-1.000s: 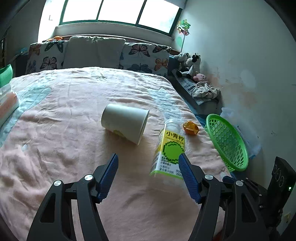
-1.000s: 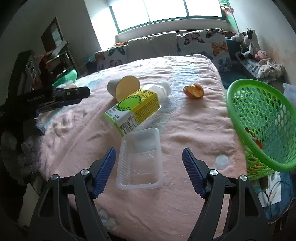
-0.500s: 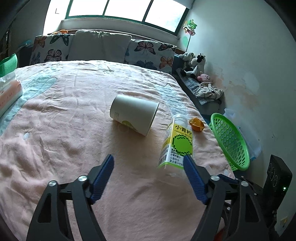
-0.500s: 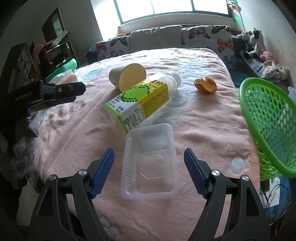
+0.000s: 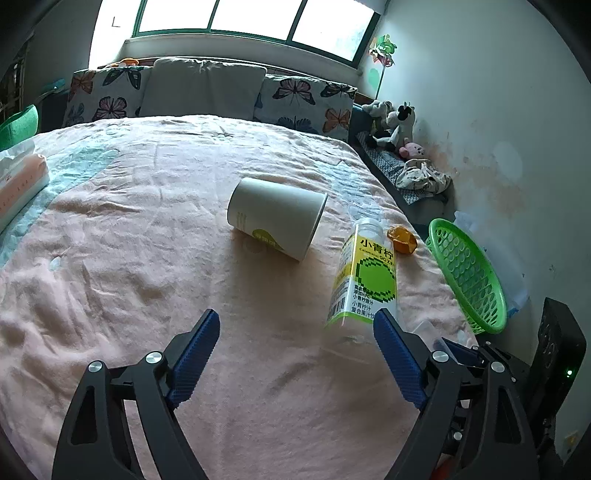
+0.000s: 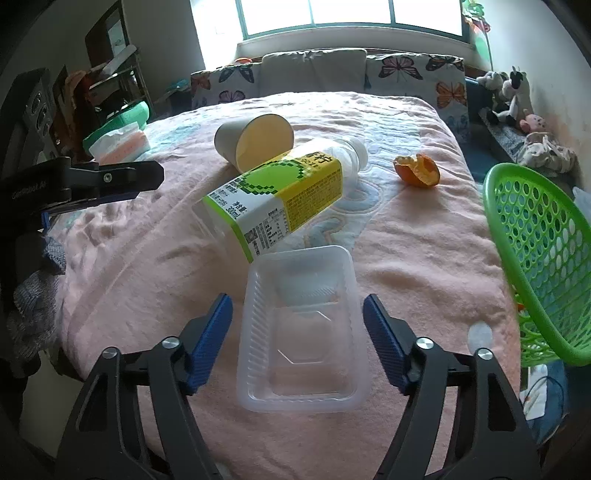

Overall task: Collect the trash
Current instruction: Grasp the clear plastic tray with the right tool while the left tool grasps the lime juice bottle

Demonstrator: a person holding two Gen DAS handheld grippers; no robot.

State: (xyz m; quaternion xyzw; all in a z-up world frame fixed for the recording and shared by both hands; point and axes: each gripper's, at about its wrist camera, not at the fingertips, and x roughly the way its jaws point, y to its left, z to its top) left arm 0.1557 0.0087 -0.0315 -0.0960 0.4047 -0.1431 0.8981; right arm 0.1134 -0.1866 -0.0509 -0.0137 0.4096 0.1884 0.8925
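The left gripper has just been opening, its jaws now wide over bare blanket with nothing between them. The right gripper has closed in a little and come nearer, so the clear tray now lies between its pads, untouched.

1. Daylight is pouring through a wide green-framed window above the headboard.
2. A pink quilted bedspread is covering the bed, with butterfly pillows leaning at its head.
3. Stuffed toys are sitting along the stained white wall.
4. A cluttered dark shelf is standing in shadow.
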